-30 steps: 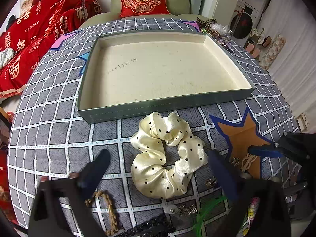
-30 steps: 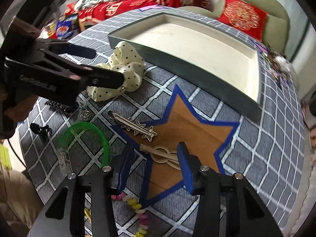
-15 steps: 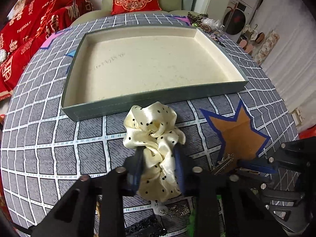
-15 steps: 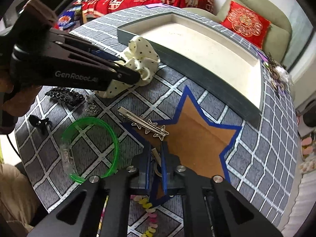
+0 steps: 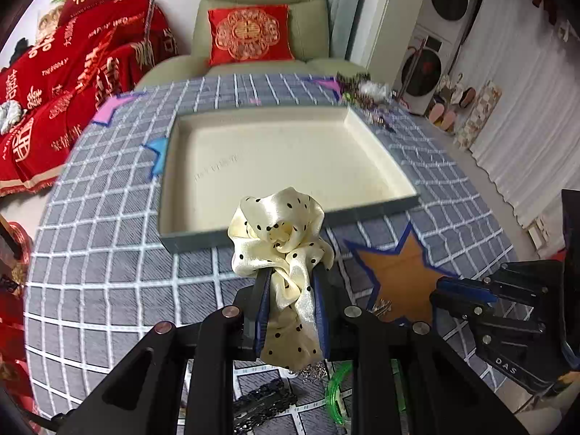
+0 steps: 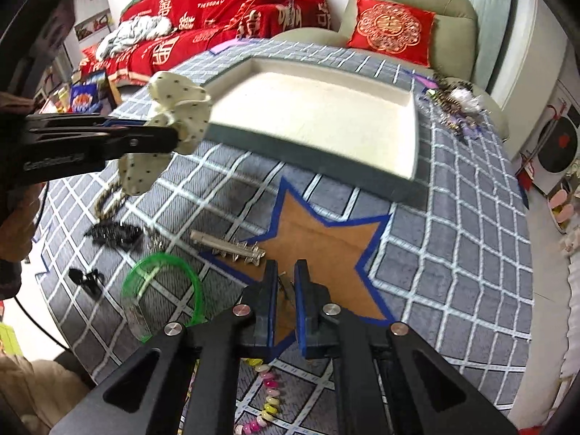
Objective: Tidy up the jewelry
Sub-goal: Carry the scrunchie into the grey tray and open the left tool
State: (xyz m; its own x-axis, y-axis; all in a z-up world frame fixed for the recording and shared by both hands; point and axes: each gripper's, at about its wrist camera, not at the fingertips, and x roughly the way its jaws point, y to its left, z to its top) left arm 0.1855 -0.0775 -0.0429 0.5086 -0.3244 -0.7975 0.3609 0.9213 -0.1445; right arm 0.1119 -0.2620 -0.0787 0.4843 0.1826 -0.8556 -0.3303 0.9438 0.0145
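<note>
Over the table (image 5: 90,253), both grippers are tilted steeply down toward the checked cloth. The left gripper (image 5: 291,291) is held at the tray's near wall, and its jaws are pinched on a cream dotted scrunchie (image 5: 281,232), which is raised clear of the cloth with one end hanging below the pads. The right gripper (image 6: 286,282) is held above the near point of the brown star (image 6: 326,250), and its jaws are nearly pressed together on a thin metal clip (image 6: 284,284), only a sliver of which is seen between the pads. A person's hand is partly seen at the left edge of the right view, behind the left gripper.

The tray (image 5: 377,212) is set mid-table, and nothing is seen in it. A tangle of jewelry (image 6: 453,103) is piled beyond its far right corner. Left on the cloth are a green bangle (image 6: 159,286), a spiked clip (image 6: 228,248), a black comb (image 6: 114,233), a braided band (image 6: 108,199) and a bead string (image 6: 268,395).

Compared with a second ago, both pairs of jaws have been closed from a wide spread, the scrunchie has been lifted off the cloth, and the thin clip has been taken up from the star's edge.
</note>
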